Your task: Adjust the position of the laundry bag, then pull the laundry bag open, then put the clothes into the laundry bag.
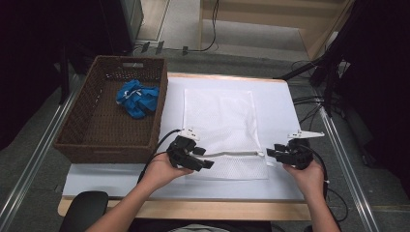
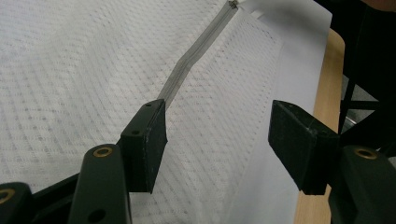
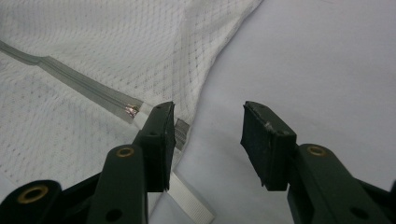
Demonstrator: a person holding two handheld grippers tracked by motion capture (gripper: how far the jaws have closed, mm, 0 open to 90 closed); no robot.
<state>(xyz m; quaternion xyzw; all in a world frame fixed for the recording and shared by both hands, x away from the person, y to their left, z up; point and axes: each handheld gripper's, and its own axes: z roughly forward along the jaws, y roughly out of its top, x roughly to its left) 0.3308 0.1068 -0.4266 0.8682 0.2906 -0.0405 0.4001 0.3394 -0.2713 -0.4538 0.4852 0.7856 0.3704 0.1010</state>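
Both grippers, left (image 1: 209, 164) and right (image 1: 269, 152), are spread at the surface's near edge, pinching nothing. Between them lies the mesh bag (image 1: 220, 125): light, limp, best taken by its zipper (image 1: 237, 154).

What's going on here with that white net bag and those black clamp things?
A person holds a gripper in each hand over a white mesh laundry bag lying flat on the table. The left gripper sits at one end of the bag's zipper, the right gripper at the other end by the zipper pull. Both are open and hold nothing. A blue cloth lies in the wicker basket alongside.
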